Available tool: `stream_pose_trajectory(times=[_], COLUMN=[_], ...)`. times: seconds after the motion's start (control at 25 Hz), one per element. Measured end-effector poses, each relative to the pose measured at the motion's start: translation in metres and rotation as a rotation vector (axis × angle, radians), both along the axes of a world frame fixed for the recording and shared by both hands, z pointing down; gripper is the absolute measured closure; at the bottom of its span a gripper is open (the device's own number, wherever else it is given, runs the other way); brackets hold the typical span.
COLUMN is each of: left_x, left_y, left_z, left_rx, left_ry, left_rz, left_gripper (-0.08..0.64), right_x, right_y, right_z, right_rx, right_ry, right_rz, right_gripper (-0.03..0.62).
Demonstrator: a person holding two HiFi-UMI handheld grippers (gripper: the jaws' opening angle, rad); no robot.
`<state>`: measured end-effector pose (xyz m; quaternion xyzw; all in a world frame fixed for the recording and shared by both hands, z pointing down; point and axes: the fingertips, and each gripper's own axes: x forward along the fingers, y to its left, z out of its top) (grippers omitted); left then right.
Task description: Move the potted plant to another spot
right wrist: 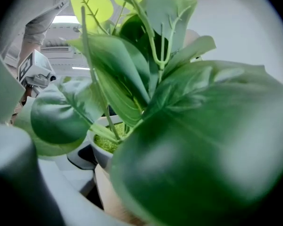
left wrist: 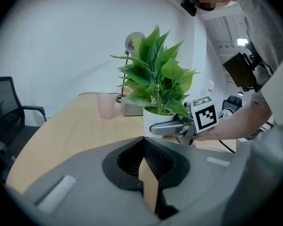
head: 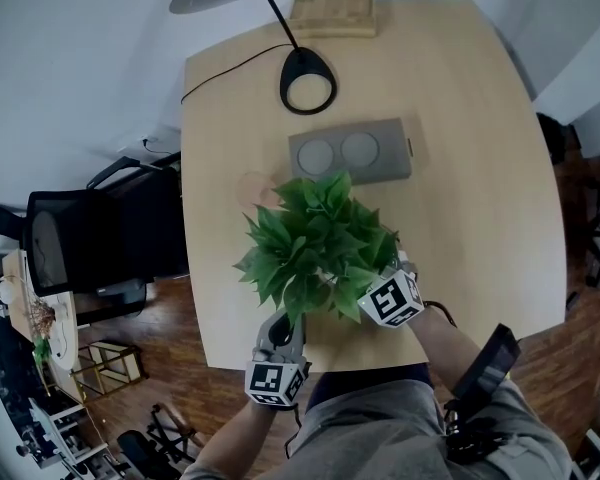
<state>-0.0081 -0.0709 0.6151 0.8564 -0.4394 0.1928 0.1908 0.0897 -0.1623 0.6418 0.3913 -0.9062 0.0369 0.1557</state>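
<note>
Big leaves of the bushy green potted plant [right wrist: 179,126] are crowding right up against my right gripper's camera. It is standing near my edge of the pale wooden table [head: 480,168]. My right gripper [head: 380,286] is reaching in under the leaves, jaws wide and, I think, pressing on the sides of the round white pot [left wrist: 153,119]. My left gripper [head: 282,333] is waiting close by, pinched closed on nothing. I am planning to squeeze firmly, lift straight up, and hold it level.
</note>
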Motion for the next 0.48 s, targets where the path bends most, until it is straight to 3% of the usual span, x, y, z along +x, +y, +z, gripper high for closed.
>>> stream_pose_trajectory(times=[0.48], left_x=[0.013], left_y=[-0.026], left_z=[-0.008], left_rx=[0.072], left_ry=[0.022], left_rz=[0.037], left_gripper=[0.566], right_x=[0.0], right_y=[0.006], right_z=[-0.011], right_rx=[0.019], right_ry=[-0.073], right_rz=[0.011], right_gripper=[0.057])
